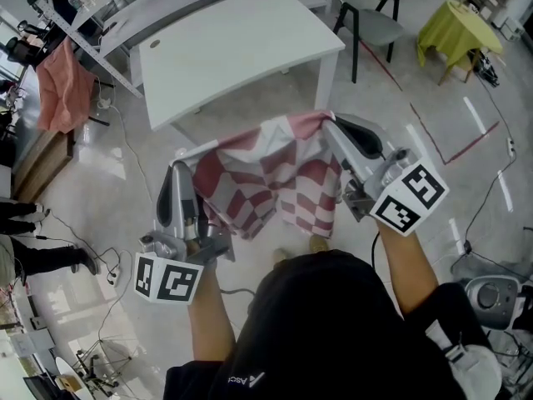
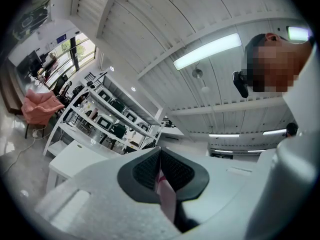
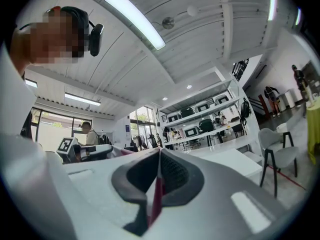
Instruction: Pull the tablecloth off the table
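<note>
We hold the red-and-white checked tablecloth (image 1: 268, 183) crumpled and sagging in mid-air. Left tool (image 1: 180, 167) and right tool (image 1: 328, 126) each clench a thin fabric edge. The smooth white worktop (image 1: 233, 48) stands apart.

The cloth (image 1: 275, 182) corners are hidden inside the shut jaws, and shelf (image 3: 200, 115) items are too small to identify.

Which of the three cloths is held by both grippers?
The red-and-white checked tablecloth, clamped in the left gripper and the right gripper. The pink cloth hangs at the left; the yellow-green cloth is draped far right.
</note>
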`<action>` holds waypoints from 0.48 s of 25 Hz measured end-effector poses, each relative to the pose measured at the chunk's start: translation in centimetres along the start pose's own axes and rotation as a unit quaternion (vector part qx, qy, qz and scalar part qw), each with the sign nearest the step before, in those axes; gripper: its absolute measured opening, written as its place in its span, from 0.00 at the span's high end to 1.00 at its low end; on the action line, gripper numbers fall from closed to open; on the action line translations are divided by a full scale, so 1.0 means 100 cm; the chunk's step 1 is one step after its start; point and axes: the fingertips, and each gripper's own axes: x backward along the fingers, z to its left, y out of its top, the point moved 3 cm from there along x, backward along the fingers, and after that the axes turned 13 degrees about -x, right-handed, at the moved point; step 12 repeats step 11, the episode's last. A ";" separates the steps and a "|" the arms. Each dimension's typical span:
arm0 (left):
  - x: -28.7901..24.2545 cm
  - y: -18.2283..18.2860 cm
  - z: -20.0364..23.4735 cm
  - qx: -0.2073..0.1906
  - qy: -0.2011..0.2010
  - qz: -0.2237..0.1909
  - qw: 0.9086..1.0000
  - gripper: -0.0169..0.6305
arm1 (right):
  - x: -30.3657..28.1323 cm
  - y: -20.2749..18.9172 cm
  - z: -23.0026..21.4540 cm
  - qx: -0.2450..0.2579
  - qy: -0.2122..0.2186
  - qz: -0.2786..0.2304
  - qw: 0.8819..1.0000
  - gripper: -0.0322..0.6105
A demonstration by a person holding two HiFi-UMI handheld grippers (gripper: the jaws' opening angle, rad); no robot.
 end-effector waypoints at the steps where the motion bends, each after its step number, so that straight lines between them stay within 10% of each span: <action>1: 0.001 0.001 0.000 0.001 -0.001 0.000 1.000 0.96 | 0.001 0.000 0.002 0.001 0.000 -0.001 1.000 0.95; 12: 0.014 0.007 -0.007 0.004 -0.007 -0.005 1.000 0.96 | 0.011 -0.002 0.014 0.000 -0.002 -0.005 1.000 0.95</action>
